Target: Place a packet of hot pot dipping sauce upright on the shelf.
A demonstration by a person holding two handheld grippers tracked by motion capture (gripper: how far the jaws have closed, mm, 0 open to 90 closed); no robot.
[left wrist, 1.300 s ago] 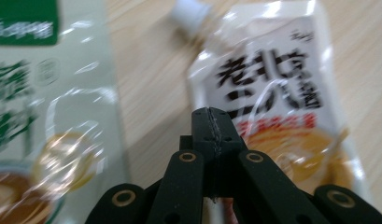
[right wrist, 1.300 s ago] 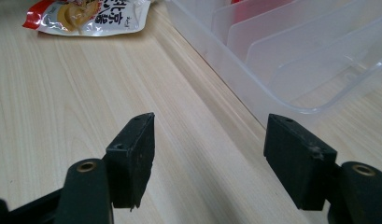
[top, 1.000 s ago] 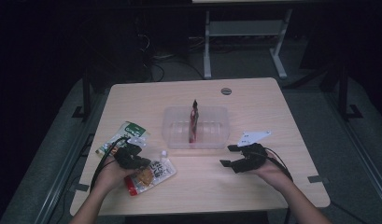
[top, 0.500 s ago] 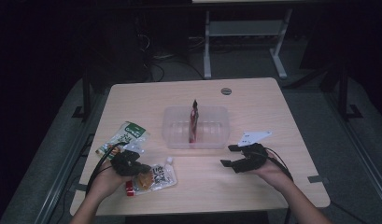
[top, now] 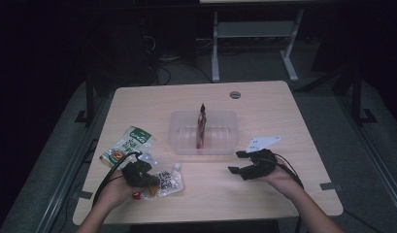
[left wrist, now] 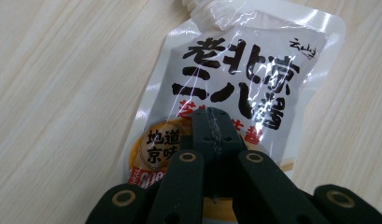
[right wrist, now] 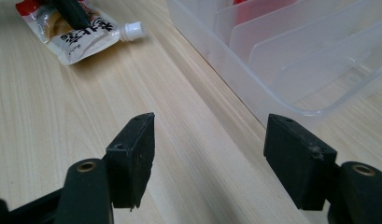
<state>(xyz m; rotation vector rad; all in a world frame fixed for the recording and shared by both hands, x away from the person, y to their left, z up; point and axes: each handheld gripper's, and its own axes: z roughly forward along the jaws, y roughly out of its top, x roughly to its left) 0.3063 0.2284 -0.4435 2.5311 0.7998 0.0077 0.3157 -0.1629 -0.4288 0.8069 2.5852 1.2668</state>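
My left gripper [left wrist: 212, 114] has its jaws pressed together with nothing between them, tips resting over the middle of the sauce pouch [left wrist: 235, 93]. My right gripper [right wrist: 209, 154] holds its jaws wide, nothing between them, low over bare wood just beside the clear plastic bin [right wrist: 291, 60].

Surface: pale wood-grain table [top: 283, 102], round cable grommet [top: 235, 94] near the far edge. Floor around it grey; the room beyond is dark, with a white frame stand [top: 254, 39] behind the table.

Pouch: lies flat near the front left of the table, close to my left hand [top: 113, 191]. White glossy film, bold black Chinese characters, a round seal over an orange-red band at the lower end, white screw spout at the top. Glare streaks run across the film.

Other items: a green-and-white packet [top: 128, 145] lies beyond the pouch, apart from it. The bin sits at mid-table, with a dark red packet [top: 201, 126] standing upright between its dividers.
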